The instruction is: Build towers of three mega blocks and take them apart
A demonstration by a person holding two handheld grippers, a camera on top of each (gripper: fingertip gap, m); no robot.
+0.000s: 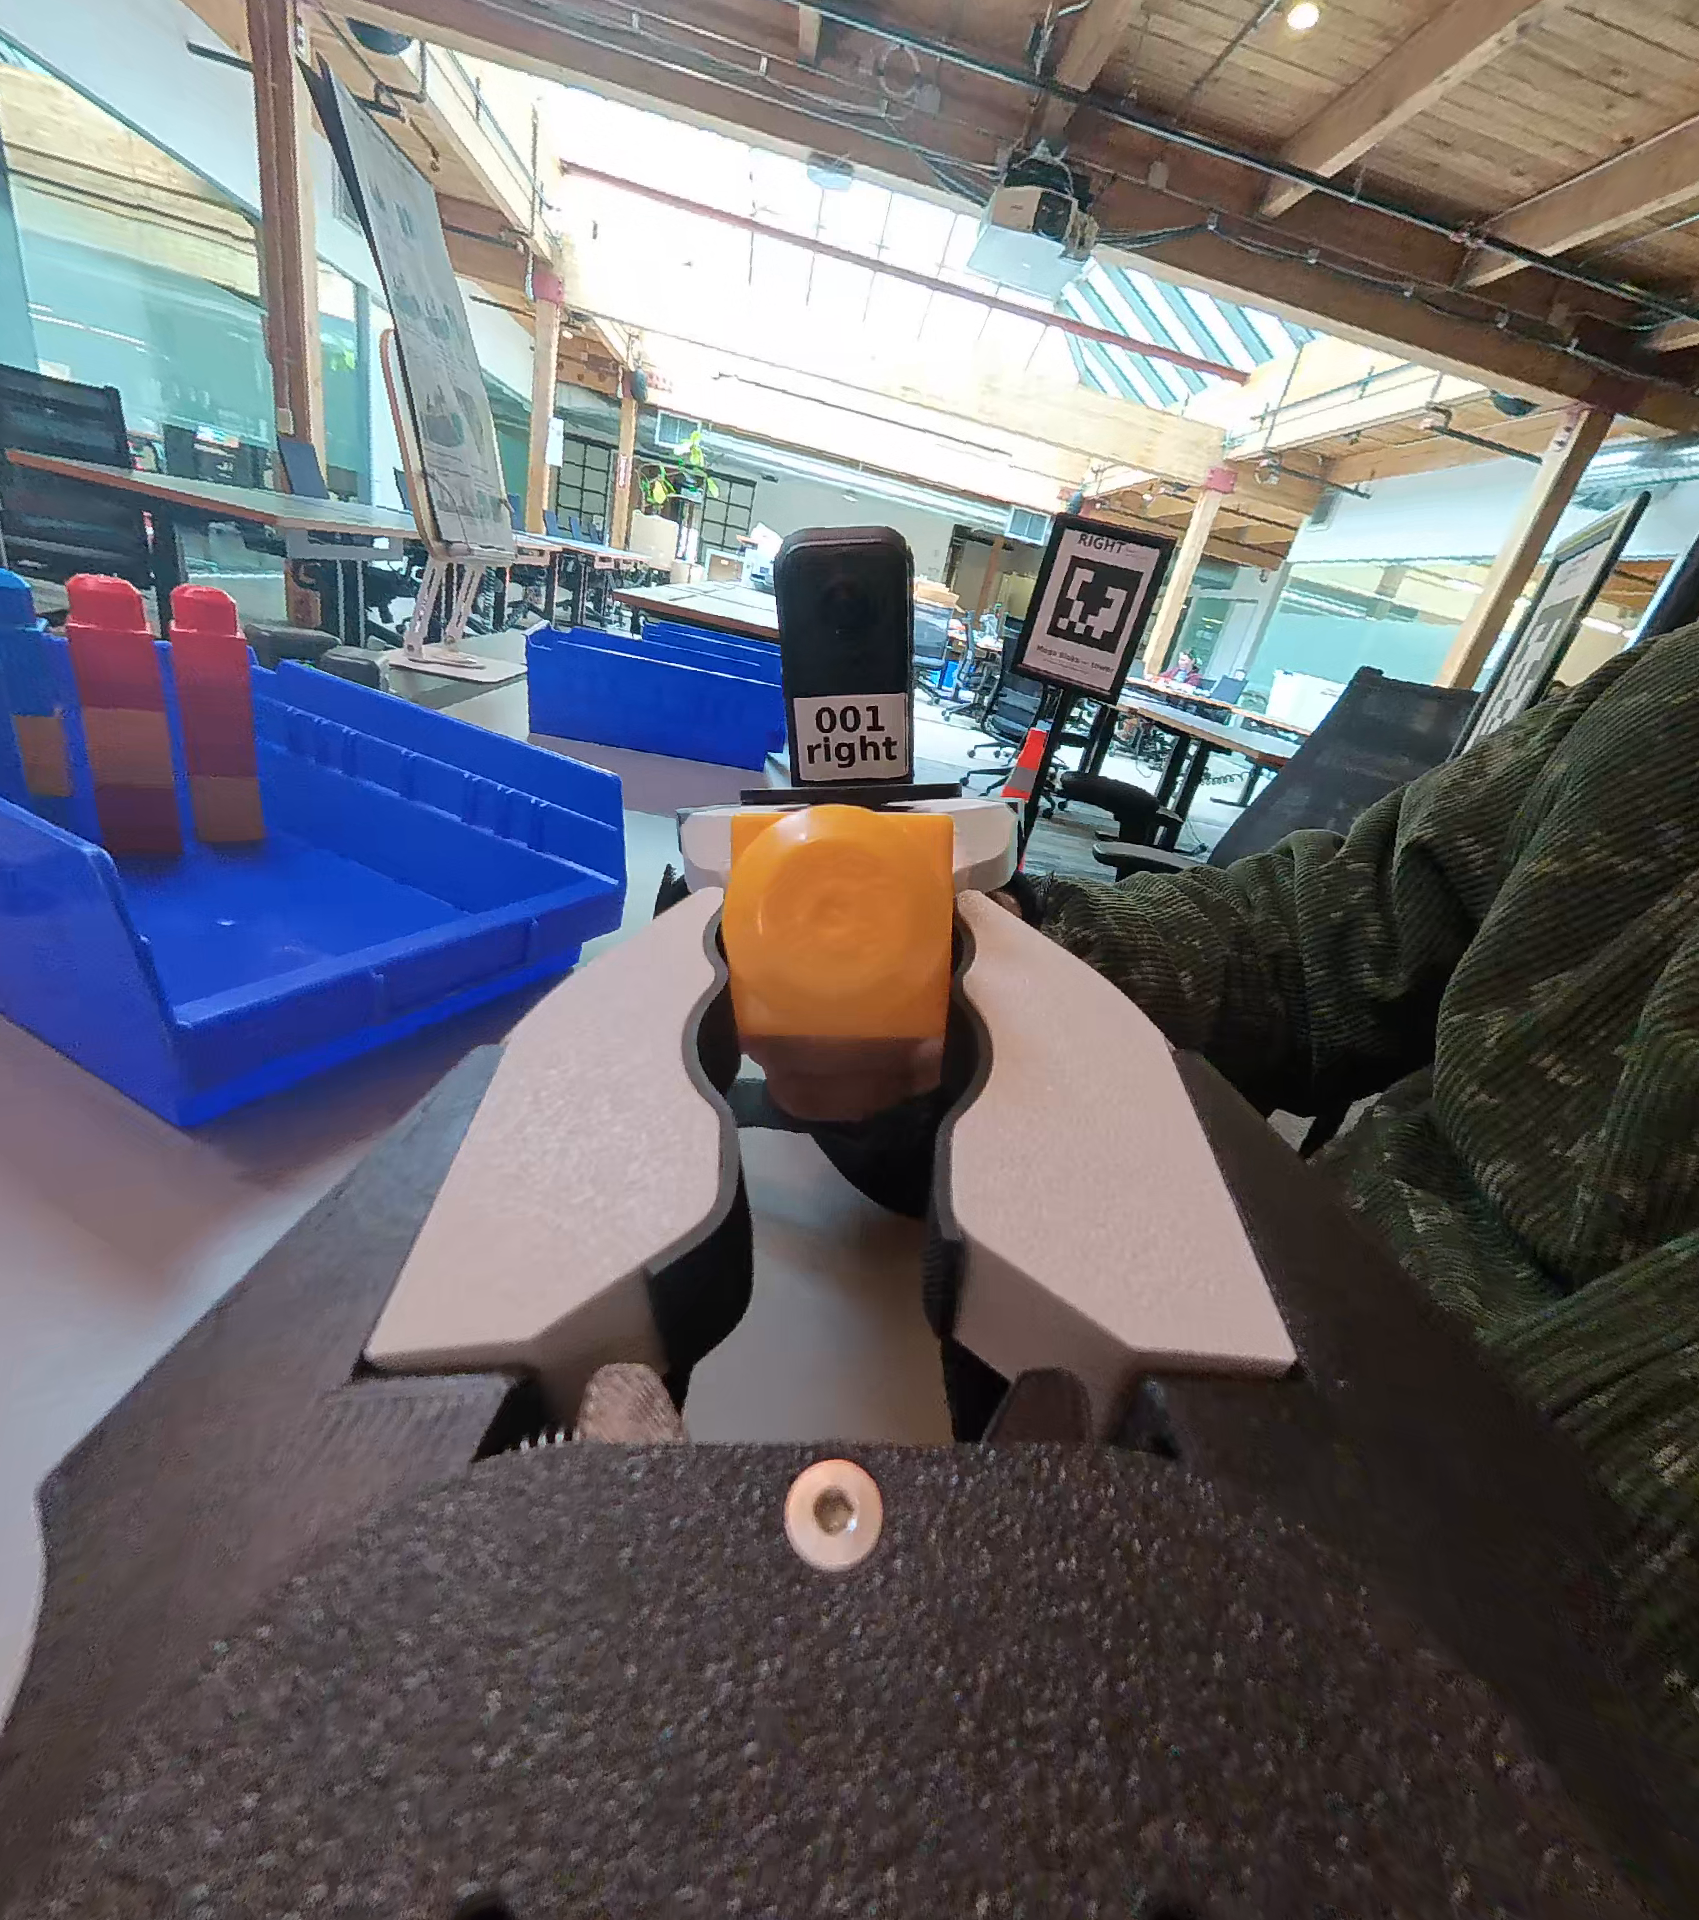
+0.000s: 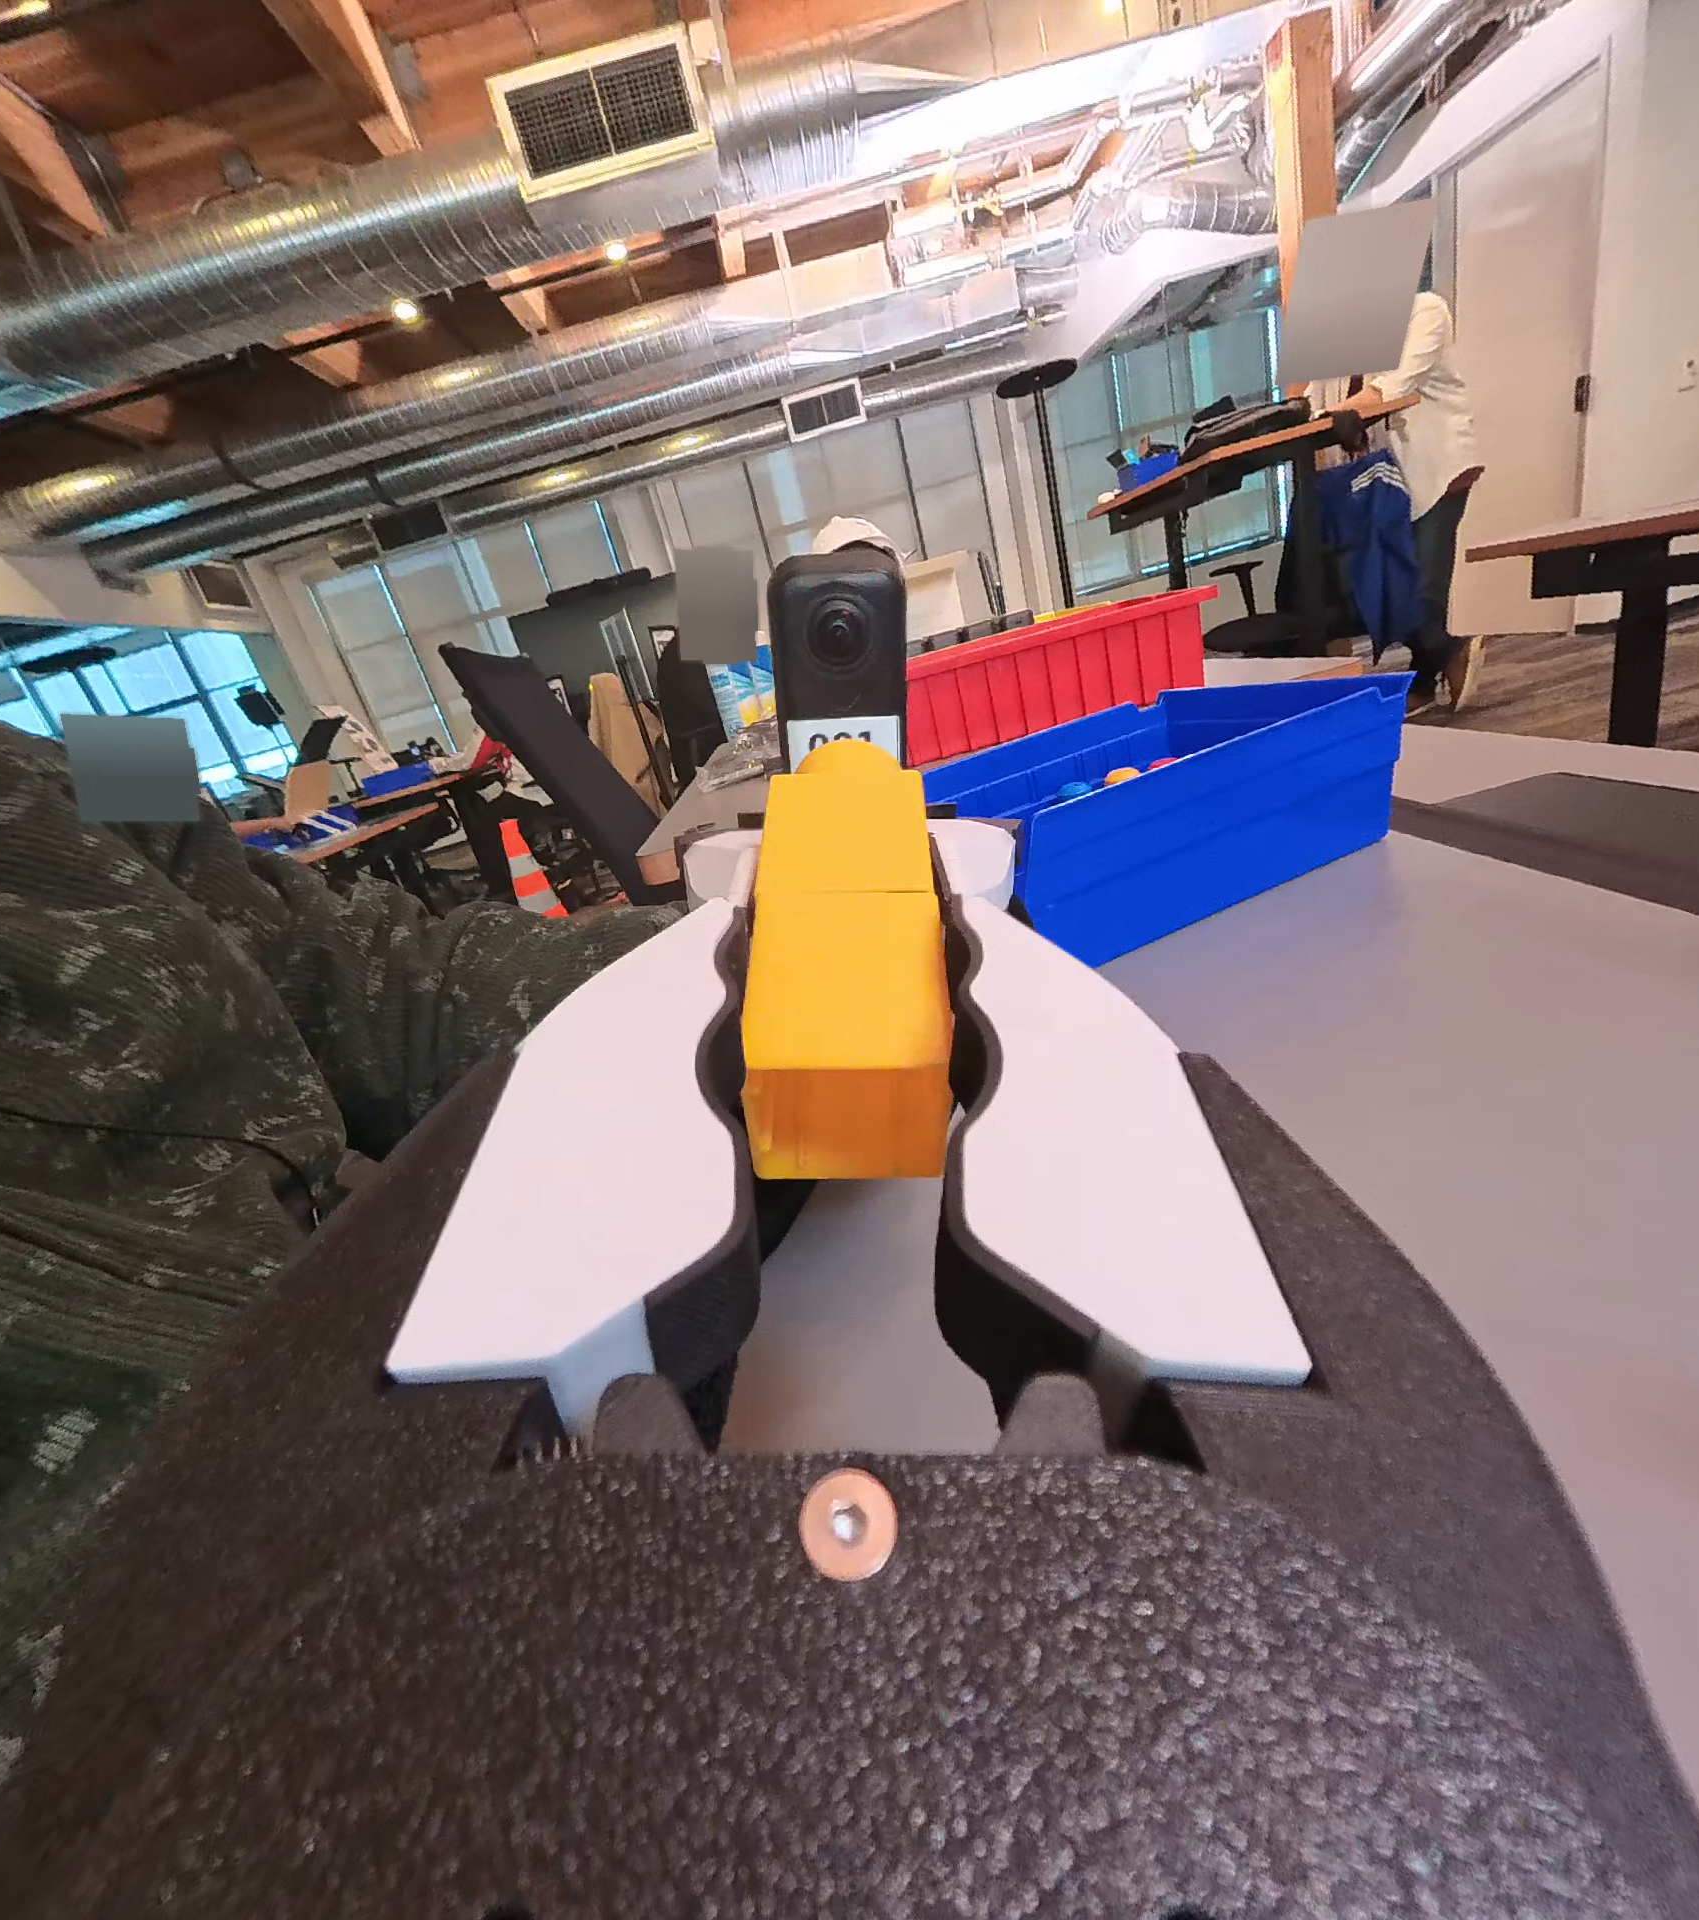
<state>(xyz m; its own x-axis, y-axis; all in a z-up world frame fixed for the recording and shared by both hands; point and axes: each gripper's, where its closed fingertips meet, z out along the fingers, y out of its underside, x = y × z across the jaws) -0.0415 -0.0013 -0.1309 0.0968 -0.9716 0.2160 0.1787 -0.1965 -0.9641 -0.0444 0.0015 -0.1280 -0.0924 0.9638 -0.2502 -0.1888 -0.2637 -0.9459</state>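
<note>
Your left gripper (image 1: 840, 940) has its jaws pinched on an orange mega block (image 1: 837, 935), whose round stud faces the left wrist camera. Your right gripper (image 2: 845, 997) is clamped on the other end of the same piece: in its own view the orange mega block (image 2: 843, 982) shows as two orange blocks joined end to end, the open hollow base nearest the lens. The two grippers face each other across this block, held above the grey table (image 2: 1396, 1143), each seeing the other's black camera (image 1: 845, 613) just behind it.

Take the block as your landmark. In the left wrist view, a blue bin (image 1: 325, 935) sits on the table to the left of it, with finished towers (image 1: 133, 717) of red, orange and blue blocks standing in its far end. In the right wrist view, another blue bin (image 2: 1198, 821) lies to the right of the block, a few loose blocks (image 2: 1120, 777) showing inside, and a red bin (image 2: 1053, 665) stands behind that one. Your green sleeve (image 1: 1447, 987) reaches in beside the block.
</note>
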